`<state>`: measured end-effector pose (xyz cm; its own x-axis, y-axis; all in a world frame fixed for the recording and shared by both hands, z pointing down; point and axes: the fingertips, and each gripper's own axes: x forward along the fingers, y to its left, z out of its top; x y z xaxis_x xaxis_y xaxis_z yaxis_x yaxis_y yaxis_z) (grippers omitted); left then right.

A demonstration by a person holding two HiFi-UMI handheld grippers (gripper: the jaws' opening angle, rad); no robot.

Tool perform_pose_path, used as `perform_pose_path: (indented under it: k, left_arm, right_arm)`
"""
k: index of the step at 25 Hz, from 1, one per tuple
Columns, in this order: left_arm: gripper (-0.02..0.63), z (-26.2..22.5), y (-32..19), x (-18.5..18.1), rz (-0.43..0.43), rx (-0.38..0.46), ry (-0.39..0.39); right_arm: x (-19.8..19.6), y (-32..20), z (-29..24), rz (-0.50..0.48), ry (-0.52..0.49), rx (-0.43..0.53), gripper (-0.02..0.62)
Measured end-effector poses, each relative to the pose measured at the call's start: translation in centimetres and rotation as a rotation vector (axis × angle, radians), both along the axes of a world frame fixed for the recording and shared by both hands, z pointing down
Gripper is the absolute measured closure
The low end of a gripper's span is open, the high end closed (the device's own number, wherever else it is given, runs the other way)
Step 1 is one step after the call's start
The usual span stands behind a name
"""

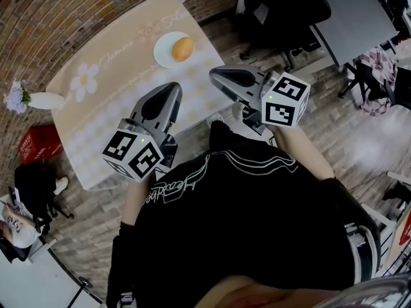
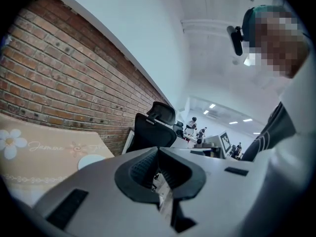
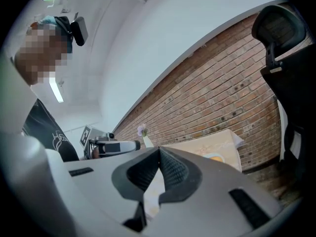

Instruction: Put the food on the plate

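A round orange-brown piece of food (image 1: 183, 49) lies on a white plate (image 1: 163, 51) at the far side of the table (image 1: 115, 108). Both grippers hang in the air over the table's near edge, close to the person's body and well short of the plate. The left gripper (image 1: 169, 90) is shut, its pads meeting with nothing between them (image 2: 158, 150). The right gripper (image 1: 216, 75) is shut and empty as well (image 3: 159, 149). The plate (image 2: 92, 161) shows as a pale disc in the left gripper view, and the food (image 3: 215, 157) shows small in the right gripper view.
A beige flower-print cloth covers the table. A white vase with purple flowers (image 1: 40, 99) stands at its left end. On the floor lie a red basket (image 1: 35, 143) and a black bag (image 1: 32, 188). A black office chair (image 1: 282, 5) and a grey desk (image 1: 356, 18) stand at the right.
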<state>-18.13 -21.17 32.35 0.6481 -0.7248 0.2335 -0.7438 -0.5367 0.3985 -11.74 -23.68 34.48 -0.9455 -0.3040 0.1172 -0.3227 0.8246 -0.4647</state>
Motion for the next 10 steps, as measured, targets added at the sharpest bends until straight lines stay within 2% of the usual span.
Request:
perform_pose_path:
  k: [10]
  left_arm:
    - [0.595, 1.02, -0.89, 0.24, -0.003, -0.015, -0.031]
  right_arm:
    - [0.13, -0.99, 0.96, 0.003, -0.005, -0.019, 0.600]
